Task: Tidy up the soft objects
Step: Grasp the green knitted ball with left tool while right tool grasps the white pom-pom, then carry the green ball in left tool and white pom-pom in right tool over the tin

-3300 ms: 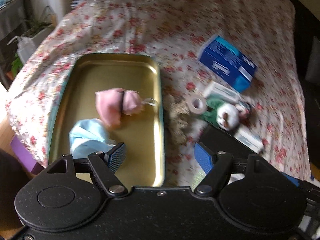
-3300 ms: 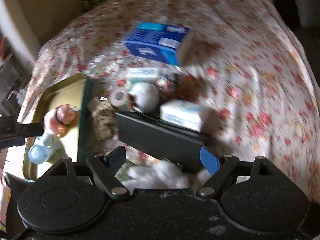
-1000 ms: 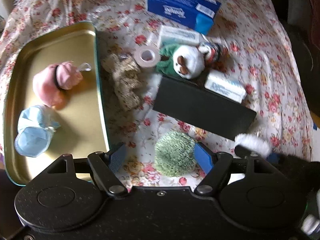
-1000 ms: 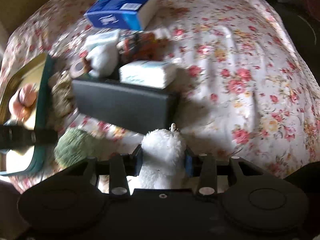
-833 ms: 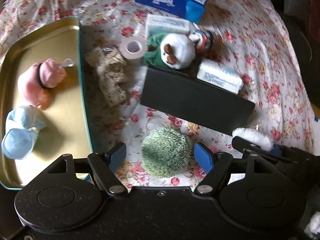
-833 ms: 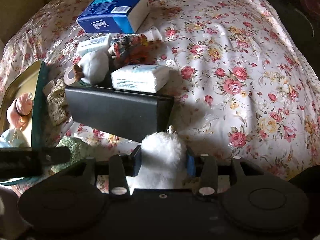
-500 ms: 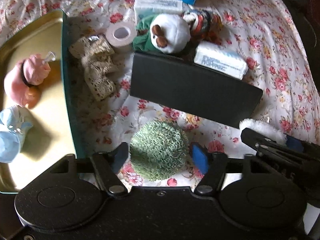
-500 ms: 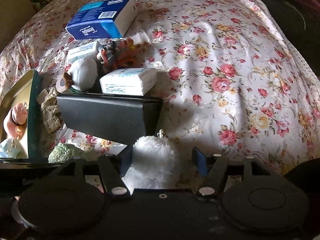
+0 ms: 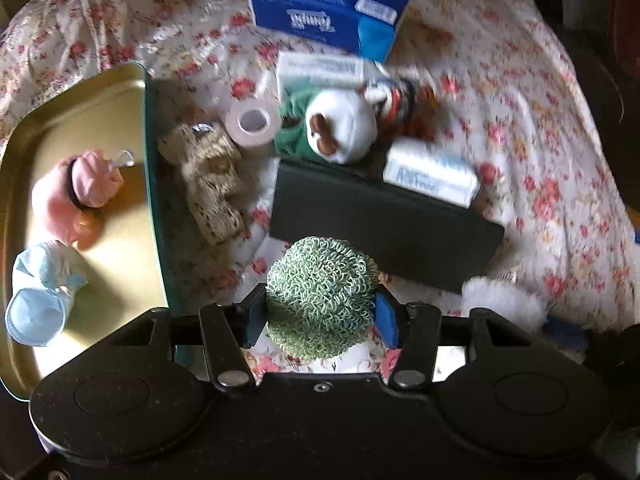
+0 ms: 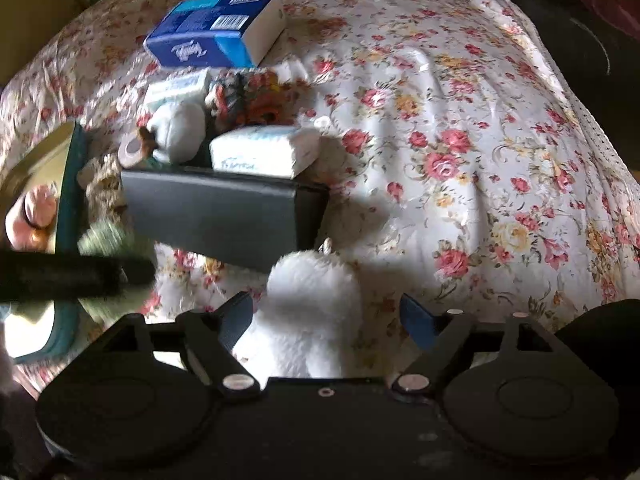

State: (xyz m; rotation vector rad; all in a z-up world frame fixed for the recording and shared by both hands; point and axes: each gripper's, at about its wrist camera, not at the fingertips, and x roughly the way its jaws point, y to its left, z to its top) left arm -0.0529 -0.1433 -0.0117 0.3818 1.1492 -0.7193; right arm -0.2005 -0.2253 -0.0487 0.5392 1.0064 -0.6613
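The green ball (image 9: 320, 298) could be squashed out and dropped as the closing left tongs (image 9: 320, 320) pinch it, while the opening right tongs (image 10: 326, 320) are spread off the white fluffy toy (image 10: 312, 312).

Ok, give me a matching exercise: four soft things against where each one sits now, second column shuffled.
Things:
1. green knitted ball
2. white fluffy pompom
3. pink pouch
4. beige lace cloth

Places:
A. in the gold tray
B. between the closing left tongs
C. on the bedspread beside the tray's rim
D. between the opening right tongs, untouched by the pads

Pairs: 1-B, 2-D, 3-A, 4-C
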